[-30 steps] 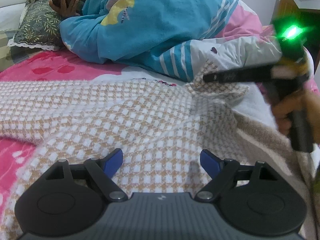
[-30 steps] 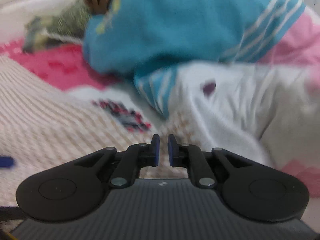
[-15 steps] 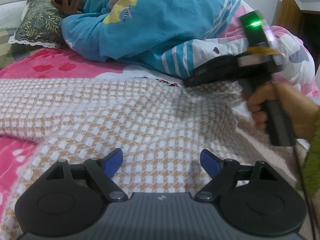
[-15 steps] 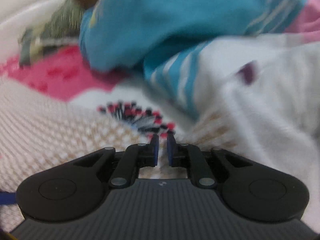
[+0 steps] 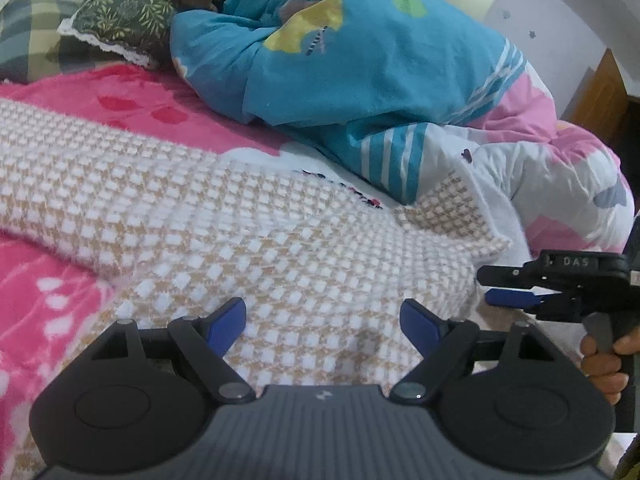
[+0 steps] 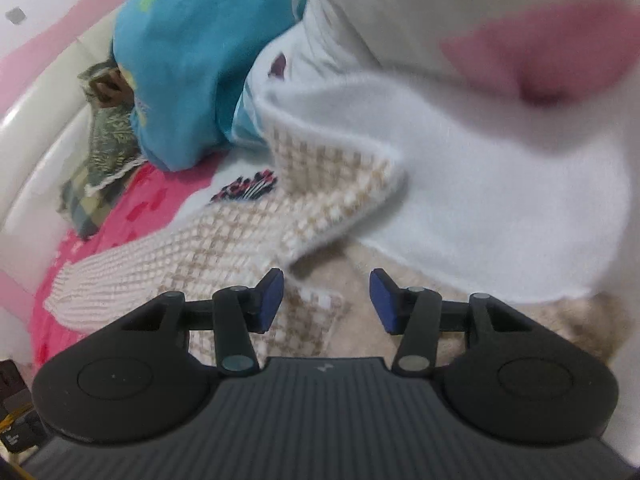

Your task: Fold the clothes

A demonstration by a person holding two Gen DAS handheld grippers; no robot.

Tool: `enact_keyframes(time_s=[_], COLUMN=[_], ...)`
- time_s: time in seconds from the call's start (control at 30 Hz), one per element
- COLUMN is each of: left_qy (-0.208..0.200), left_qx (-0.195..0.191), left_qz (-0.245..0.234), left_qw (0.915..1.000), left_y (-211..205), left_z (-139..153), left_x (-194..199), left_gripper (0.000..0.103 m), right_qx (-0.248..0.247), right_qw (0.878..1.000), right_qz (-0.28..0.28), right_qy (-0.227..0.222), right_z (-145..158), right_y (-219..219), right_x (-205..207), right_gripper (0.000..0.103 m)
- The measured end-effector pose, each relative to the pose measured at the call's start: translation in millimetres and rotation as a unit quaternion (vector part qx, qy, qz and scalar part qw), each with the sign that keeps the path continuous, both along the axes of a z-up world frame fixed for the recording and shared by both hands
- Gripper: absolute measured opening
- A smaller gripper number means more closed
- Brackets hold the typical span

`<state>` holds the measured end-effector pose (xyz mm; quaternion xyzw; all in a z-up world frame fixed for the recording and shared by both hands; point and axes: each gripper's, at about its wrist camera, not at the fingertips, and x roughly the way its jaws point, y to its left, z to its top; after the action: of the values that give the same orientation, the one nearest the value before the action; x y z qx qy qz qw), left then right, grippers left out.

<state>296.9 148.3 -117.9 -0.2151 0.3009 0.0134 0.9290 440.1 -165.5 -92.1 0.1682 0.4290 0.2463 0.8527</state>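
Observation:
A beige-and-white checked knit garment (image 5: 248,240) lies spread across the pink bed. Its far right corner (image 5: 452,212) is turned over, showing a white fleecy lining. My left gripper (image 5: 323,320) is open and empty, low over the garment's near part. My right gripper (image 6: 326,300) is open and empty over the garment's near right edge; it also shows at the right of the left wrist view (image 5: 508,288). In the right wrist view the checked cloth (image 6: 248,240) and its white lining (image 6: 500,184) lie just ahead of the fingers.
A person in a blue top (image 5: 352,52) lies across the back of the bed on a green patterned pillow (image 5: 124,8). A white and pink quilt (image 5: 560,176) is heaped at the right. The pink blanket (image 5: 36,320) shows at the left.
My right gripper has let go of the garment's far right corner, opened, and dropped back to the near right edge. The corner now lies folded over. My left gripper has stayed open.

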Motion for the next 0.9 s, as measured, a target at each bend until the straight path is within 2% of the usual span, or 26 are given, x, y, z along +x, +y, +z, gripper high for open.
enact_keyframes(time_s=[0.07,0.17,0.23,0.27,0.3,0.33,0.37,0.43,0.53,0.67,0.73,0.83,0.9], left_qy=[-0.001,-0.002,-0.002,-0.002,-0.002,-0.003,-0.003,-0.003,-0.001,0.002,0.003,0.004,0.004], left_qx=[0.004,0.005,0.008,0.009,0.009,0.009,0.008,0.010,0.018,0.024,0.032,0.037,0.033], left_qz=[0.001,0.002,0.002,0.002,0.002,0.002,0.002,0.002,0.001,-0.001,-0.002,-0.002,-0.002], left_qw=[1.0000,1.0000,1.0000,1.0000,1.0000,1.0000,1.0000,0.9999,0.9998,0.9997,0.9995,0.9993,0.9995], left_y=[-1,-1,-2,-2,-2,-2,-2,-2,-4,-5,-7,-8,-8], left_z=[-1,-2,-2,-2,-2,-3,-3,-3,-3,-5,-5,-5,-5], left_x=[1,1,1,1,2,2,2,2,2,3,4,4,4], left_gripper=[0.085,0.085,0.085,0.085,0.085,0.085,0.085,0.085,0.085,0.086,0.086,0.086,0.086], right_qx=[0.032,0.040,0.039,0.036,0.024,0.016,0.007,-0.040,-0.141,-0.245,-0.278,-0.362,-0.389], right_qw=[0.999,0.999,0.998,0.998,0.999,0.999,0.999,0.996,0.982,0.963,0.953,0.919,0.903], right_qz=[0.013,0.036,0.041,0.043,0.040,0.037,0.034,0.029,0.047,0.048,0.050,0.057,0.046], right_qy=[0.004,-0.001,-0.010,-0.015,-0.022,-0.030,-0.037,-0.076,-0.117,-0.099,-0.107,-0.147,-0.177], right_z=[-11,-21,-27,-28,-26,-22,-18,-1,10,-12,-16,-10,2], right_y=[-4,1,3,5,7,9,11,21,47,64,74,93,92], right_x=[-2,-3,-6,-9,-12,-17,-21,-35,-47,-44,-46,-58,-68], right_gripper=[0.051,0.052,0.048,0.035,0.028,0.008,0.008,0.008,0.008,0.008,0.009,0.020,0.019])
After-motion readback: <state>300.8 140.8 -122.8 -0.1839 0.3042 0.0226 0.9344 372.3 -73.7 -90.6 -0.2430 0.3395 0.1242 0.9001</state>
